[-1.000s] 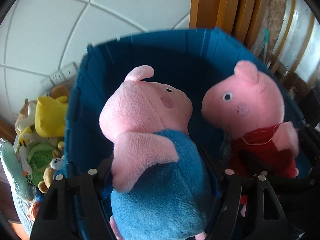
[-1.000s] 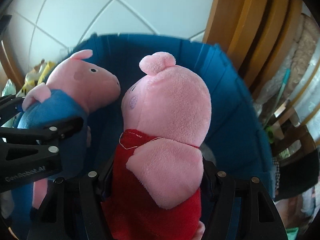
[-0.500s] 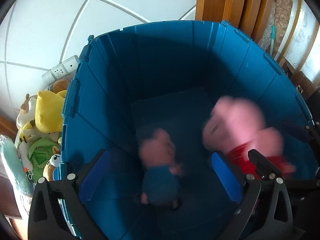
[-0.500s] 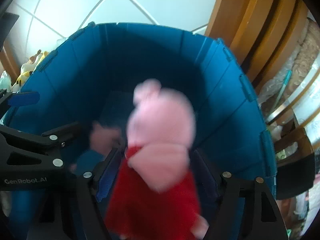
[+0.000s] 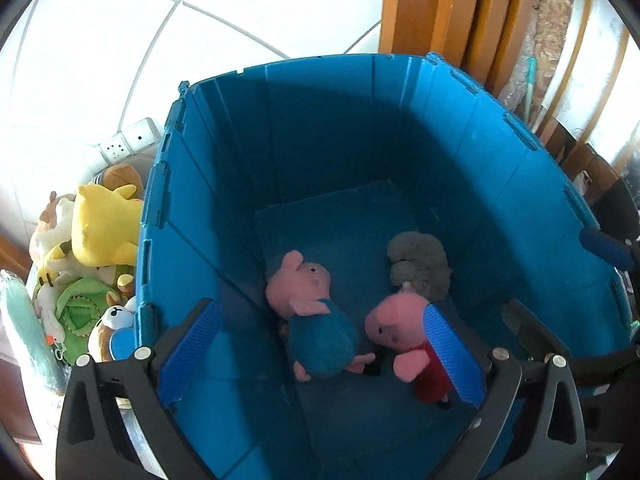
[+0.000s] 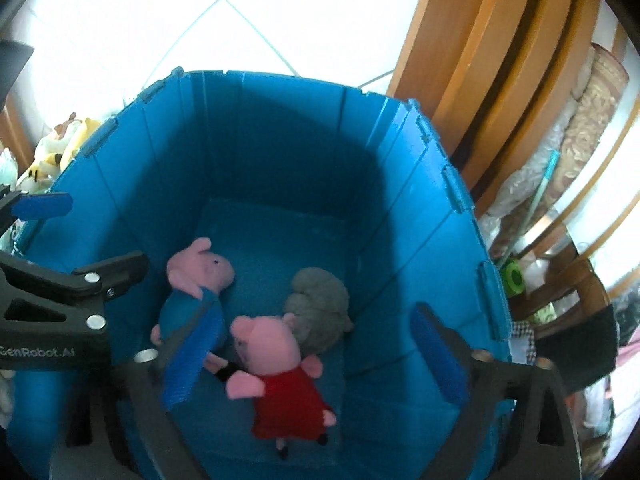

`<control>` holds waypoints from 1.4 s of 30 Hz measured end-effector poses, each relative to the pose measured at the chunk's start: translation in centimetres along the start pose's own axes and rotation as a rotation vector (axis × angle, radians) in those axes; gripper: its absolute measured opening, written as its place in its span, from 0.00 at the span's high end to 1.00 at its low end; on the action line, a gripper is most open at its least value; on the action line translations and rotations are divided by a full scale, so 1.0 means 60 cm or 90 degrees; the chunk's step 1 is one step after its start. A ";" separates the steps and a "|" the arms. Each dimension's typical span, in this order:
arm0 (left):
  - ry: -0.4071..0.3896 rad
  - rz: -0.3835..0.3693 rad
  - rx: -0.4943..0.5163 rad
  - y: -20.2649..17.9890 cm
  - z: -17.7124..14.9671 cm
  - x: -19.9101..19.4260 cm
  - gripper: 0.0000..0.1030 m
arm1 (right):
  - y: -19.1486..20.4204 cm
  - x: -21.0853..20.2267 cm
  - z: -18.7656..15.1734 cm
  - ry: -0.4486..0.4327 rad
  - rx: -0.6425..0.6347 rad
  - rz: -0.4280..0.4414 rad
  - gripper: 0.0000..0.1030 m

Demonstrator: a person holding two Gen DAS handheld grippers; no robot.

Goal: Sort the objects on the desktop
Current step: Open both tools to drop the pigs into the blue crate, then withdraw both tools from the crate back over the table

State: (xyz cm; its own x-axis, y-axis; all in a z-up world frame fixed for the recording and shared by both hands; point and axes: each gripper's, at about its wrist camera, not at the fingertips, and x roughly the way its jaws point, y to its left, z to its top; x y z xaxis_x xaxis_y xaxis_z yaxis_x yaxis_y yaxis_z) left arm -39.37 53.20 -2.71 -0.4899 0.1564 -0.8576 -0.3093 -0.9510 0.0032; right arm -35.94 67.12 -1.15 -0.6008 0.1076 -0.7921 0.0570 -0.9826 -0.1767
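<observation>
Two pink pig plush toys lie on the floor of a deep blue bin [image 5: 460, 128] [image 6: 400, 184]. The pig in blue [image 5: 316, 320] [image 6: 192, 292] lies on the left. Beside it on the right lies the pig in red [image 5: 404, 340] [image 6: 280, 376]. A grey plush [image 5: 420, 268] [image 6: 320, 308] rests just behind them. My left gripper [image 5: 320, 356] hangs open above the bin with nothing between its blue pads [image 5: 192, 348]. My right gripper [image 6: 316, 360] is likewise open and empty over the bin.
A heap of plush toys, with a yellow one [image 5: 104, 232] on top, sits left of the bin against a white tiled wall. A power socket [image 5: 128, 144] is on that wall. Wooden boards [image 6: 492, 60] and a chair [image 6: 568, 292] stand to the right.
Both grippers opened and let go of their pigs. The two pigs fell to the bin floor and now lie still. Both grippers have risen higher above the bin.
</observation>
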 end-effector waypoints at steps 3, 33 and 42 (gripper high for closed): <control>-0.014 0.006 0.001 0.004 -0.006 -0.028 0.00 | 0.000 -0.018 -0.004 -0.014 0.006 0.002 0.00; -0.146 0.074 -0.086 0.349 -0.266 -0.232 0.00 | 0.344 -0.198 -0.040 -0.126 -0.035 0.060 0.00; -0.153 0.116 -0.112 0.491 -0.370 -0.260 0.00 | 0.508 -0.212 -0.062 -0.127 -0.041 0.091 0.00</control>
State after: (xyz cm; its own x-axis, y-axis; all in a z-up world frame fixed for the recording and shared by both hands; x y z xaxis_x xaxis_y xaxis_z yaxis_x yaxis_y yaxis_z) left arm -22.76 16.85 -0.67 -0.7086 0.0178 -0.7053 -0.0633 -0.9973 0.0384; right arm -23.58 36.33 1.39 -0.7282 -0.0707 -0.6817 0.1996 -0.9734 -0.1122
